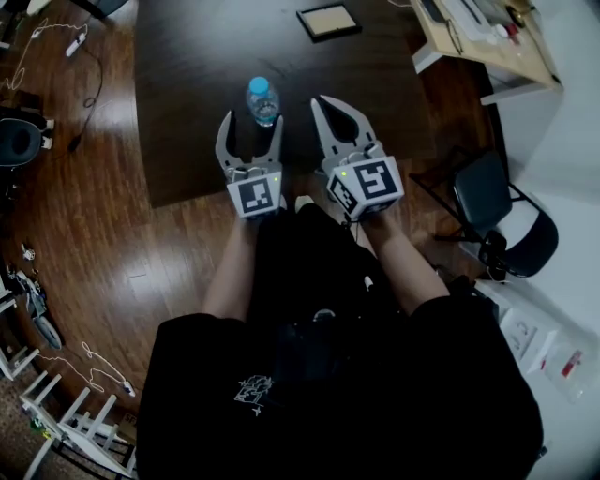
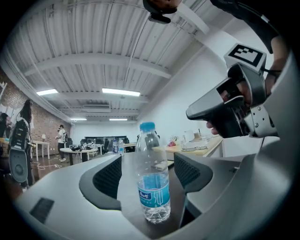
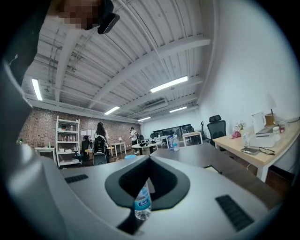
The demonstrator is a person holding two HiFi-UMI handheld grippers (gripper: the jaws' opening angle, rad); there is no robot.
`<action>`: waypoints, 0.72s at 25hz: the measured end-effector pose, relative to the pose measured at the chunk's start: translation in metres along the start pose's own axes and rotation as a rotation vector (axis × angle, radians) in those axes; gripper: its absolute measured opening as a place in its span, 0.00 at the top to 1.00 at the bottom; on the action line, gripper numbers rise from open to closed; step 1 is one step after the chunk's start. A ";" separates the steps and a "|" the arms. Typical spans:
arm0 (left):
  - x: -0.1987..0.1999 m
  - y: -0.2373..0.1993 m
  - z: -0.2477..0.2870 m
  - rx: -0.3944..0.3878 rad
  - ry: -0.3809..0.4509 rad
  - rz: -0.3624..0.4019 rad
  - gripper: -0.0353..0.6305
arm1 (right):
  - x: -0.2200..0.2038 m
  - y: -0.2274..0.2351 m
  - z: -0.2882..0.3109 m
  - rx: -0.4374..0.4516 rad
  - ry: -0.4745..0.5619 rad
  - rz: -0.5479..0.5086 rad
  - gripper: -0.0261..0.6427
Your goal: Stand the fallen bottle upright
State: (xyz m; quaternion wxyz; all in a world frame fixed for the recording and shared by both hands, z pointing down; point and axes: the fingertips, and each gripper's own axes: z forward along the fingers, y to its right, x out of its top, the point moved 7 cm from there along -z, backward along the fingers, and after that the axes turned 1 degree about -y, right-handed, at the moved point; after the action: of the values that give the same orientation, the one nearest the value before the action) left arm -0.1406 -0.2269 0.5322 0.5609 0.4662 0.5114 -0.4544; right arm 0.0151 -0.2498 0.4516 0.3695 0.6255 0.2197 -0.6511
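A clear water bottle (image 1: 262, 98) with a blue cap and blue label stands upright on the dark table (image 1: 187, 75). My left gripper (image 1: 251, 127) is just behind it, jaws wide apart. In the left gripper view the bottle (image 2: 152, 178) stands between the two dark pads (image 2: 108, 179) with a gap on each side, so nothing is held. My right gripper (image 1: 328, 105) hovers beside it on the right, tips together and empty. Its own view shows the bottle (image 3: 142, 202) through the hole between its jaws. Seen from the left gripper, the right gripper (image 2: 225, 112) hangs at the upper right.
A dark-framed board (image 1: 328, 21) lies at the table's far side. A light wooden desk (image 1: 487, 37) with clutter stands at the back right, and a black chair (image 1: 502, 220) to the right. The table's near edge (image 1: 187, 199) runs under both grippers. Cables lie on the wood floor (image 1: 56, 56).
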 end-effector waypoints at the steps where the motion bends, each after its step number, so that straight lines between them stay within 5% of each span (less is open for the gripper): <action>1: 0.010 0.001 -0.006 -0.007 -0.011 0.003 0.45 | 0.005 -0.002 -0.002 -0.001 -0.004 0.007 0.95; 5: 0.049 0.003 -0.020 -0.027 -0.042 0.064 0.63 | 0.023 -0.008 -0.008 -0.005 -0.008 0.022 0.95; 7: 0.066 0.005 -0.024 -0.017 -0.051 0.080 0.90 | 0.029 -0.010 -0.011 -0.010 -0.014 0.023 0.95; 8: 0.074 0.005 -0.028 -0.017 -0.049 0.062 0.96 | 0.031 -0.012 -0.013 -0.011 -0.016 0.027 0.95; 18: 0.105 -0.002 -0.050 -0.017 -0.067 0.017 0.96 | 0.037 -0.017 -0.025 -0.006 0.008 0.047 0.95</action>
State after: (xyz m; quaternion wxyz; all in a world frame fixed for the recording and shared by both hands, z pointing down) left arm -0.1429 -0.1807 0.4248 0.5855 0.4502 0.4921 -0.4609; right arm 0.0205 -0.2277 0.4091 0.3856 0.6321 0.2084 -0.6390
